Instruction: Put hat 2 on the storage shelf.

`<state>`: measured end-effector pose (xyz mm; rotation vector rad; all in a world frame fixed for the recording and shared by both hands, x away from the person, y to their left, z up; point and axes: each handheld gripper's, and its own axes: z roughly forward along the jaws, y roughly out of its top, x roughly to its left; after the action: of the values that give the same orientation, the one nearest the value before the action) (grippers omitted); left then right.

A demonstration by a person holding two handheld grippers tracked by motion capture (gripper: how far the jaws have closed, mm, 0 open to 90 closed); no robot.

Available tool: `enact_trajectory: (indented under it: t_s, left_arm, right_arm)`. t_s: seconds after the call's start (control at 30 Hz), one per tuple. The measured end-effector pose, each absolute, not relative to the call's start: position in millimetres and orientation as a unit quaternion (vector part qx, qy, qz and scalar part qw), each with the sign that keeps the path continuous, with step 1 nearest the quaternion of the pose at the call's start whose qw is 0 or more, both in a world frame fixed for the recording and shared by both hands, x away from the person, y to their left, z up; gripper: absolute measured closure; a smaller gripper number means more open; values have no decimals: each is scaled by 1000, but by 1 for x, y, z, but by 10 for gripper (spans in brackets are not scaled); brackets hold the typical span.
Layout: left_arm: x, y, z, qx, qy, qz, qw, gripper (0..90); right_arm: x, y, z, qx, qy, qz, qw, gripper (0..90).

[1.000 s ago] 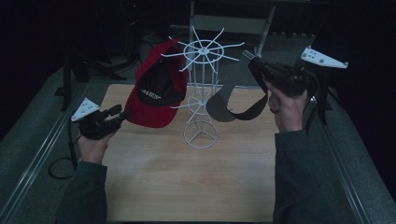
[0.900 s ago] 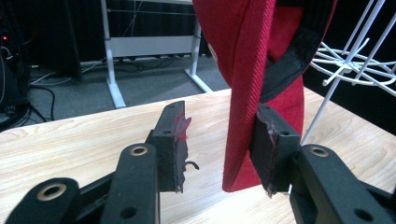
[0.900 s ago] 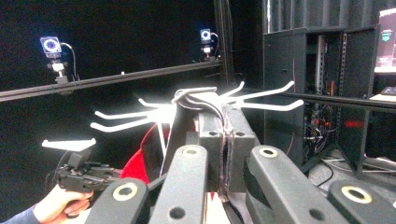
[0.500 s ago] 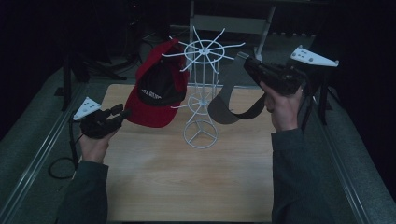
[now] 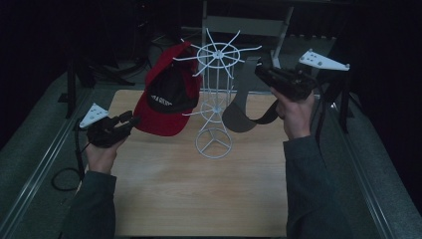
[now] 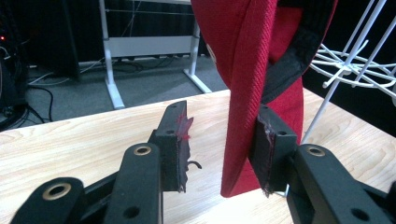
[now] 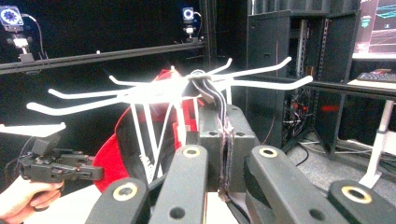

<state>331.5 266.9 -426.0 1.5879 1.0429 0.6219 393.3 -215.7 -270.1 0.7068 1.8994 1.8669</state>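
Now, out from the right claw [image 5: 260, 71]: clamped shut on the band of the grey visor [image 5: 240, 115], held high, about level with the top ring of the white wire rack [image 5: 215, 52]. Straight ahead of those jaws in the right gripper view, the rack's hub and its fan of prongs, band pinched upright between the pads and reaching up toward the hub. Below the claw in the high view, visor dangling lengthwise, brim lowest, just right of the rack's pole and clear of the worktop [image 5: 199, 199]. Looks like a hanging move: band to go over a prong on the near right side, so a short push toward the hub, then a drop. Clearly the nearer hand for that job.

Across to the left claw [image 5: 127, 122]: low, near the worktop's left edge, jaws spread. Closer in, in the left gripper view, lower edge of the red cap [image 6: 252, 70] sitting between the two pads, hard up against the right-hand one, well off the left-hand one. No squeeze on it. Cap itself hung on the rack's left side, brim pointing down and out toward that claw. Probably just steadying, or ready to pinch. Worth watching for a wobble of the rack if either side tugs.
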Motion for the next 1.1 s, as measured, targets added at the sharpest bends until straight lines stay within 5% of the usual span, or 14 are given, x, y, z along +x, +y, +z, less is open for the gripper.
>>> enact_trajectory:
  t_s: [0.47,0.8,1.1]
  left_arm:
    - [331,269,-428,668,441,261,541,603]
    - [330,268,-428,668,438,258,543,572]
    - [330,269,-429,667,438,258,544,553]
  right_arm:
    - [400,-203,-282,259,687,653,185,868]
    - [395,-213,-280,269,677,654,201,654]
    - [396,-226,-286,285,668,656,204,575]
